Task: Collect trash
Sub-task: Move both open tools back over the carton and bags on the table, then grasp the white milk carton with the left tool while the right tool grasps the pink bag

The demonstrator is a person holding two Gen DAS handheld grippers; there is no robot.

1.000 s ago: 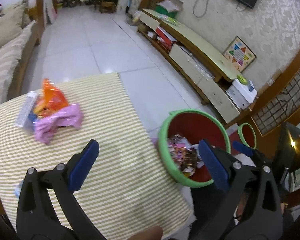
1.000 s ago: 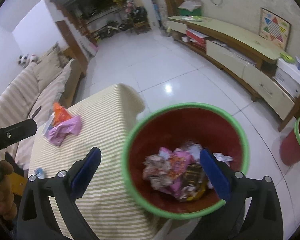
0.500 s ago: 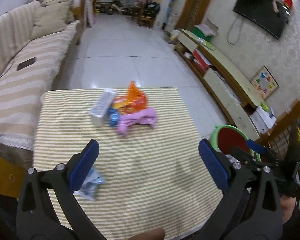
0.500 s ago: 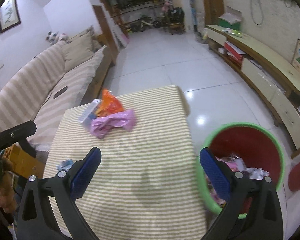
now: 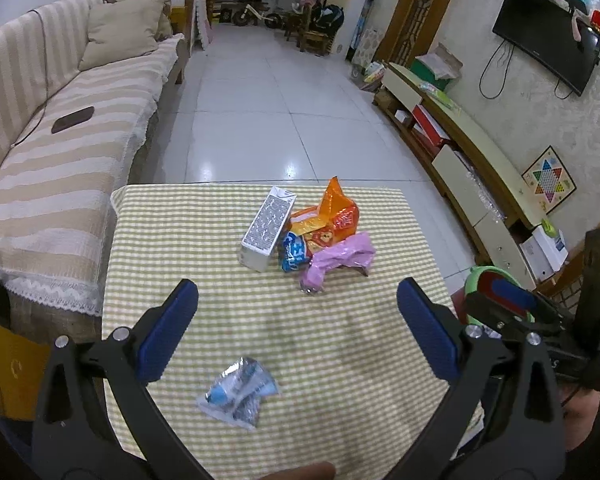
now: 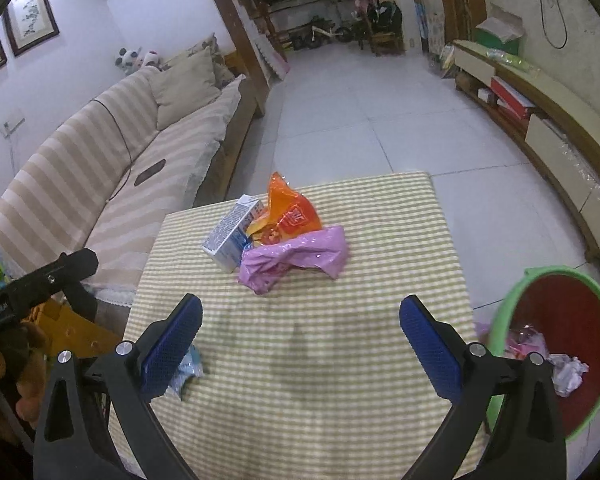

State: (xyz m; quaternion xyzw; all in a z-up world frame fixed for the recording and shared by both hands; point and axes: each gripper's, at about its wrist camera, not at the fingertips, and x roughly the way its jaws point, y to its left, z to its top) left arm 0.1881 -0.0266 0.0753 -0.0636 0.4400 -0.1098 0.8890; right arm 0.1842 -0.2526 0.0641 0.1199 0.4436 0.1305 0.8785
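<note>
Both pairs of blue-padded fingers are spread wide and hold nothing: the left gripper point(image 5: 298, 334) and the right gripper point(image 6: 300, 344) hover side by side above the near half of the counter point(image 5: 340, 344), which wears a yellow-and-white checked cloth.

Trash lies in two places. A small crumpled silver-and-blue foil wrapper point(image 5: 238, 394) sits alone near the front edge, just ahead of and below the left gripper's left finger point(image 5: 168, 338); in the right wrist view the same scrap peeks out behind the right gripper's left finger, at the far left of that gripper's reach. Well beyond it, toward the far edge, sits a tight heap: a white rectangular drink carton point(image 5: 268, 226) lying on its side with its long axis running away from the grippers, an orange foil snack bag point(image 5: 334, 210) just beside it, a small blue wrapper point(image 5: 294, 254) wedged between them, and a crumpled pink plastic bag point(image 6: 296, 258) at the heap's front.

A red bin with a green rim point(image 6: 556, 344), already holding some wrappers, stands off the counter's right side, nearest the right gripper.

The left gripper looks the nearer one for the lone foil wrapper (a short drop down and slightly left would do), while the pink bag lies almost straight ahead of the right gripper.
</note>
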